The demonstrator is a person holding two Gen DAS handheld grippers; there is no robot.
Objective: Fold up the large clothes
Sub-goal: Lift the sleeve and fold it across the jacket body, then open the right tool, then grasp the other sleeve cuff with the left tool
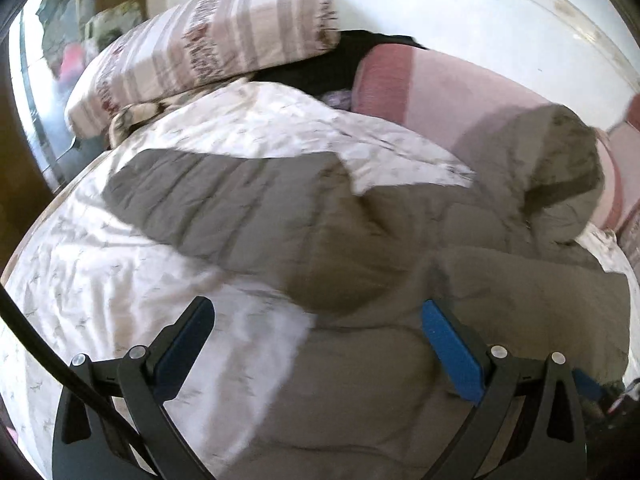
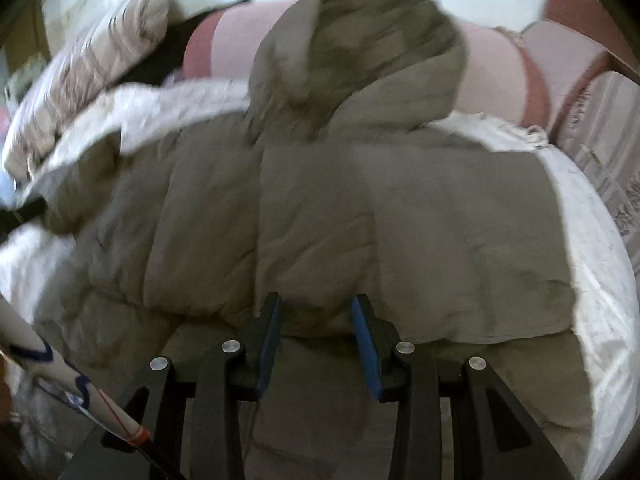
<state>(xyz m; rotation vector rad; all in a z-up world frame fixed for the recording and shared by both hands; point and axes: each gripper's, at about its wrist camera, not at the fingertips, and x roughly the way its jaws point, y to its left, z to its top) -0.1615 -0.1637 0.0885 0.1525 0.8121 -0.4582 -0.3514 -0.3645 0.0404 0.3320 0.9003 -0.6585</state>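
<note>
A: Item one, the jacket (image 2: pixel 320 216). Where is it lying?

B: It is lying spread on the white quilt (image 1: pixel 100 280) of the bed, hood (image 2: pixel 356 48) pointing toward the pillows (image 1: pixel 208 48), its long axis running away from both grippers, one sleeve (image 1: pixel 224 200) stretching out to the left side.

A: Item two, the right gripper (image 2: pixel 316 344)?

B: It is pointing down at the jacket's near hem. Its jaws are standing partly apart, a puff of padding bulging between them; whether the pads are pinching it cannot be told.

A: Item three, the left gripper (image 1: pixel 320 344)?

B: Its jaws are gaping wide, holding nothing, hovering over the jacket's left edge where it is meeting the quilt.

A: Nearer hand for the hem?

B: The right one is looking nearer.
</note>
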